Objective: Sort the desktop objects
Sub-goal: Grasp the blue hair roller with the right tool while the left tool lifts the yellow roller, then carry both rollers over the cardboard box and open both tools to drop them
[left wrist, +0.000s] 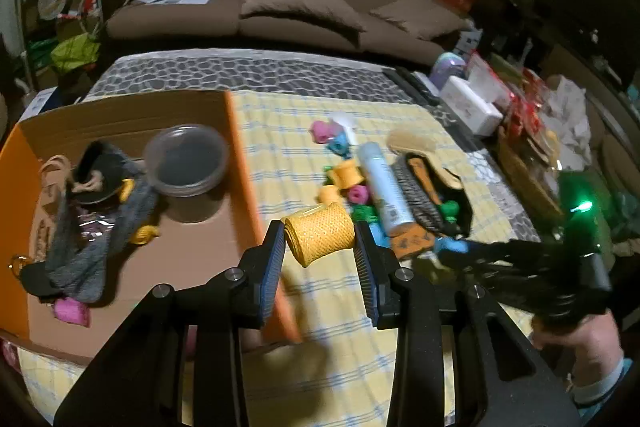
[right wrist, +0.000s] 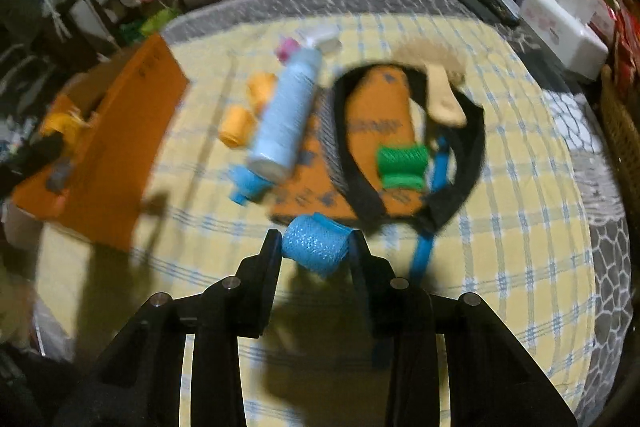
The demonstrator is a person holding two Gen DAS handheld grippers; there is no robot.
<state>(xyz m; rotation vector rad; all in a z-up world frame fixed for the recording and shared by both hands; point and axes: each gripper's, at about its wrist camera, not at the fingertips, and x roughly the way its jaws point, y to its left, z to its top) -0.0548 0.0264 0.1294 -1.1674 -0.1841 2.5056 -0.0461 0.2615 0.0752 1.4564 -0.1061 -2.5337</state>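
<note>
Yellow mesh identifies the hair roller (left wrist: 320, 233) clamped between the jaws of the left gripper (left wrist: 319, 239), at lower centre of the left wrist view. The roller hangs above the yellow checked cloth (left wrist: 344, 311), just right of the orange wall of the cardboard box (left wrist: 240, 163). The box fills the left of that frame and contains a round plastic tub (left wrist: 186, 159), a grey knitted item (left wrist: 86, 255) and a pink roller (left wrist: 71, 310).

In the right wrist view, the right gripper (right wrist: 316, 247) grips a blue mesh roller (right wrist: 316, 247) between its jaws, at lower centre of the frame. Above it on the cloth lie a green roller (right wrist: 401, 166), resting on an orange pouch (right wrist: 376, 115) with a black strap, a pale blue spray bottle (right wrist: 286, 115) at centre and two yellow rollers (right wrist: 248, 107) to its left. A wooden brush (right wrist: 436, 87) lies at upper right of the pouch. This frame is blurred.
</note>
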